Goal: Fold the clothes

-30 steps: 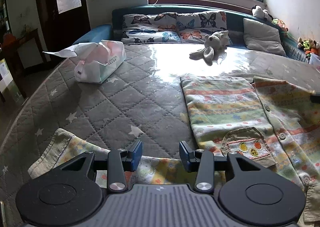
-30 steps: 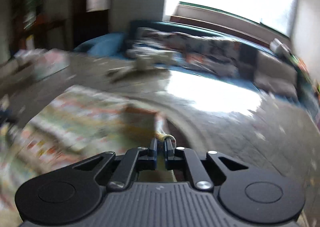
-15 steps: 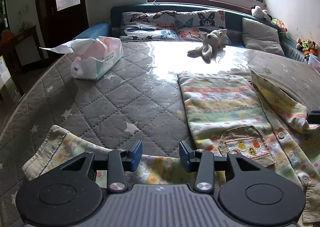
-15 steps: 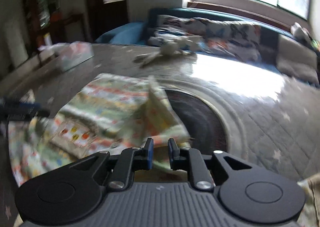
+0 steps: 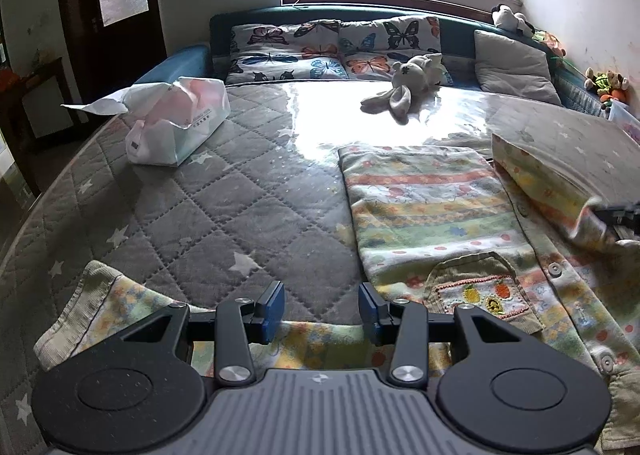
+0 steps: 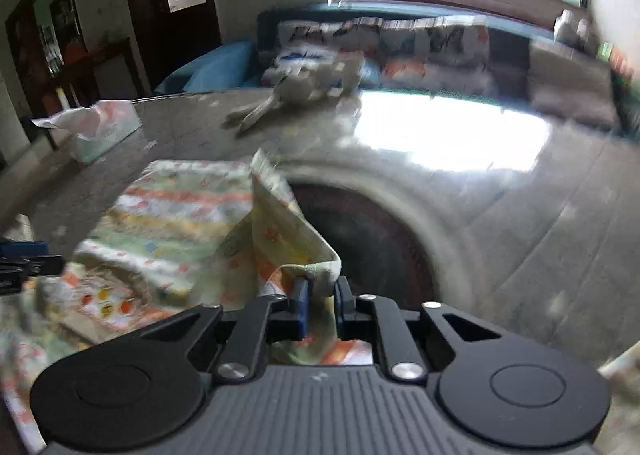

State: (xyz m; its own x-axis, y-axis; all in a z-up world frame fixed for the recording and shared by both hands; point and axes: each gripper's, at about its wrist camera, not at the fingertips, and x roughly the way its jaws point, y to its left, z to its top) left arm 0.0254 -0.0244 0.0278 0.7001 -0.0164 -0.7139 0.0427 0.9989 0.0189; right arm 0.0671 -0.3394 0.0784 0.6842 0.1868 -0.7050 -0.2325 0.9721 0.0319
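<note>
left gripper (image 5: 320,309) jaws wide, empty | right gripper (image 6: 320,295) jaws pinching shirt (image 6: 280,231) edge | tissue pack (image 5: 176,127), plush rabbit (image 5: 404,89) well clear

No legible text anywhere

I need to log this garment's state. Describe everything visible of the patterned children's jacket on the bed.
The jacket is soft, pale fabric with coloured stripes and small prints, lying mostly flat on the grey quilted bed. It has snap buttons, a corduroy-like pocket embroidered with fruit, and ribbed cuffs. One sleeve lies under the open left gripper. The right gripper is shut on the other sleeve, lifting it over the body.
</note>
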